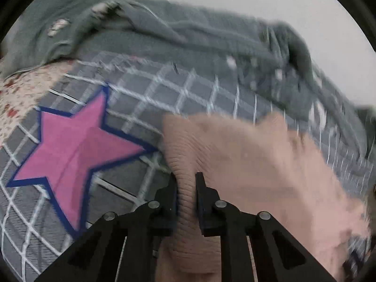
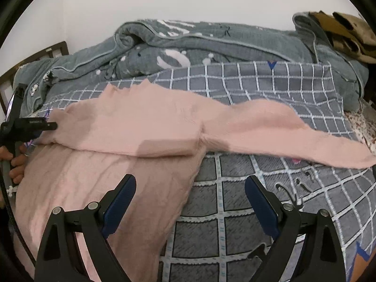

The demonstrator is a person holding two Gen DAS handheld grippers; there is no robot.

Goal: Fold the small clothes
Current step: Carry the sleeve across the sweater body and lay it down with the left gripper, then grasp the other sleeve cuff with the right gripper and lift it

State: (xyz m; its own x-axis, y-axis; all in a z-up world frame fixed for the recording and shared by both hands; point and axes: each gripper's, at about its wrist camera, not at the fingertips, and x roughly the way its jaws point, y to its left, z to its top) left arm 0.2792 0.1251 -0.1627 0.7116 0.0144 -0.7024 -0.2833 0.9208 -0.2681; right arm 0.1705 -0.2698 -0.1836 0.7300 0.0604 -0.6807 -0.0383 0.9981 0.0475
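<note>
Item: pink garment, thin knit, long-sleeved, lying on the bed over a grey checked cover. Position: toward nine o'clock of the bed as seen from the right wrist, with its body running down to the near edge.

Progress: fold begun, not finished. A band of cloth at the garment's far end lies doubled over the body, with a straight crease running across it. One sleeve is not yet folded; it trails loose toward three o'clock. The body shows no further fold. Judged roughly a first fold in, with the sleeve and the halving of the body left.

Orientation: body's long axis runs six to twelve o'clock; the loose sleeve lies across it, nine to three, cuff at three o'clock.

Left gripper: closed on a ridge of the pink cloth, pinched between the pads at the garment's nine o'clock edge. That view is smeared, so which hem it holds may be misjudged.

Right gripper: jaws spread wide, empty, hovering above the body's three o'clock edge.

Surroundings: pink star on the cover; grey-green quilt bunched at twelve o'clock; brown cloth at two o'clock.
</note>
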